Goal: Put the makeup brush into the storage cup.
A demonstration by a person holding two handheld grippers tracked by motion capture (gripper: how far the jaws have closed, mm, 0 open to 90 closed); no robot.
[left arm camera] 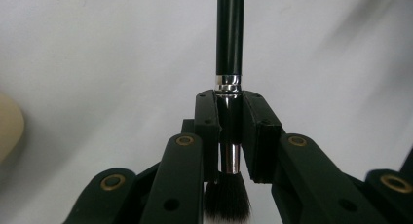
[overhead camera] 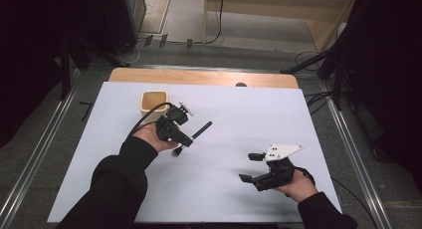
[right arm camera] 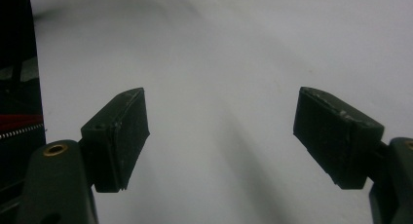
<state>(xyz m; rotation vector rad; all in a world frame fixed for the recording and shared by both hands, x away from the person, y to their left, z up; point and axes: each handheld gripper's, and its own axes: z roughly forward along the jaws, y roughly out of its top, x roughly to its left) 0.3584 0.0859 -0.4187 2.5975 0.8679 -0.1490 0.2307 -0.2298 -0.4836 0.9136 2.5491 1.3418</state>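
A: Left tool (overhead camera: 185, 139)?
B: It was clamped on the makeup brush (overhead camera: 200, 131). In the left gripper view the pads (left arm camera: 207, 131) pressed on the brush's (left arm camera: 229, 39) shaft just below the silver ring, the black handle running up and away from the jaws and the dark bristles (left arm camera: 227, 199) hanging at the near end, between the linkage arms.

A: Where was the brush over the table?
B: Held up off the white table (overhead camera: 249, 109) at left centre, in the high view. Handle pointed up and to the right, bristle end down by the person's left hand (overhead camera: 149, 137). It was tilted, not upright.

A: Anything near it?
B: A small tan cup (overhead camera: 154, 101) stood on the table just behind the left tool, apart from the brush. Its pale edge (left arm camera: 9, 131) showed at the left side of the left gripper view.

A: Right tool (overhead camera: 251, 168)?
B: Jaws were spread wide with nothing between them. In the right gripper view the two pads (right arm camera: 122, 136) stood well apart over bare white table (right arm camera: 219, 63). It sat low at the table's right front, in the right hand (overhead camera: 298, 184), well apart from the brush.
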